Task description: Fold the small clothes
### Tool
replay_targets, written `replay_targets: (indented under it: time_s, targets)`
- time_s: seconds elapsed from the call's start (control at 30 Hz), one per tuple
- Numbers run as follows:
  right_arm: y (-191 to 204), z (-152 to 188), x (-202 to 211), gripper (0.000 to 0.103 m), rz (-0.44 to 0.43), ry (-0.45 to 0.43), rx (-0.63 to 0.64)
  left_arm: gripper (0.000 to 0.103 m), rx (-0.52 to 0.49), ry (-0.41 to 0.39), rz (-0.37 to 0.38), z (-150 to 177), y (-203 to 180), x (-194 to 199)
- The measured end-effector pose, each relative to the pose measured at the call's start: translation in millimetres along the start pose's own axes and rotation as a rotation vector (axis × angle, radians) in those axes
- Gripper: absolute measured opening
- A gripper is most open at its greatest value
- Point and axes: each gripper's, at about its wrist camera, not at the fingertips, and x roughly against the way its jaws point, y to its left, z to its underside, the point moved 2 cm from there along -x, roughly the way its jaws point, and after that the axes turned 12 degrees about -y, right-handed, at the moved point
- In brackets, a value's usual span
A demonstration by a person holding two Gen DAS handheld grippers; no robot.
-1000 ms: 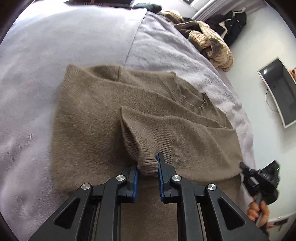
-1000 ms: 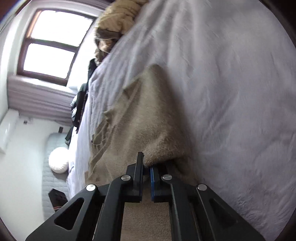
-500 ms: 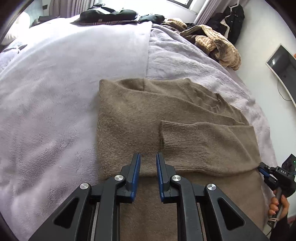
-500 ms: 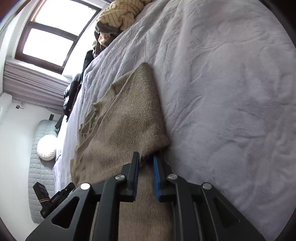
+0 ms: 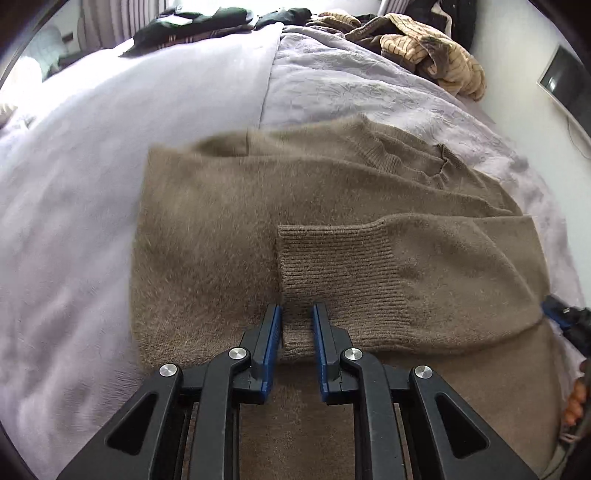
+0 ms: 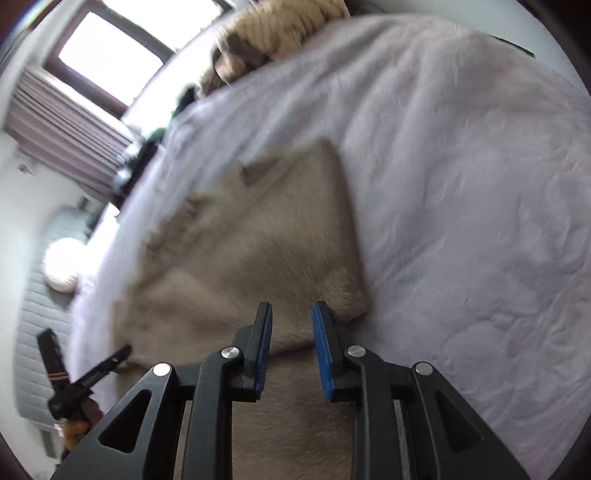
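Note:
A brown knit sweater lies flat on a lilac bed, its sleeve folded across the body with the ribbed cuff in the middle. My left gripper is open, its jaws standing either side of the cuff's near corner without holding it. In the right wrist view the same sweater lies on the bed, and my right gripper is open just over its folded side edge. The other gripper shows at the left of that view and at the right edge of the left wrist view.
The lilac bedspread stretches to the left and far side. A heap of tan striped clothes lies at the far right of the bed, dark garments at the far edge. A window and a wall screen lie beyond.
Both grippers have let go of the sweater: the left released the cuff, now flat on the body, and the right opened off the side fold. Both have backed off a little.

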Motion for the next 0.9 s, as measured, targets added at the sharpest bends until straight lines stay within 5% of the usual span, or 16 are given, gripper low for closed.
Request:
replay_targets:
  time_s: [0.17,0.23,0.27,0.3,0.47,0.53,0.6,0.67,0.9]
  targets:
    - [-3,6,3,0.025,-0.016,-0.011,0.003,0.020,0.036,-0.002,0.039,0,12,11]
    - [1,7,3,0.025,-0.002,-0.011,0.021,0.047,0.049,-0.010,0.031,-4,13,16]
    - [1,7,3,0.025,0.003,-0.013,0.027,0.081,0.064,-0.032,0.053,-6,13,20]
    - [2,7,2,0.025,0.010,-0.014,0.034,0.091,0.071,-0.056,0.062,-10,11,21]
    - [3,8,-1,0.026,0.019,-0.015,0.049,0.091,0.024,-0.066,0.058,-23,0,15]
    - [3,9,0,0.026,0.017,-0.016,0.044,0.081,0.029,-0.020,0.074,-24,-2,2]
    - [3,9,1,0.026,0.016,-0.017,0.041,0.029,0.036,0.016,0.073,-22,-4,-6]
    - [4,9,2,0.026,0.024,-0.021,0.049,0.013,0.044,0.023,0.084,-21,-4,-7]
    - [9,10,1,0.026,0.039,-0.037,0.049,0.012,-0.021,-0.029,0.047,-34,-1,-5]
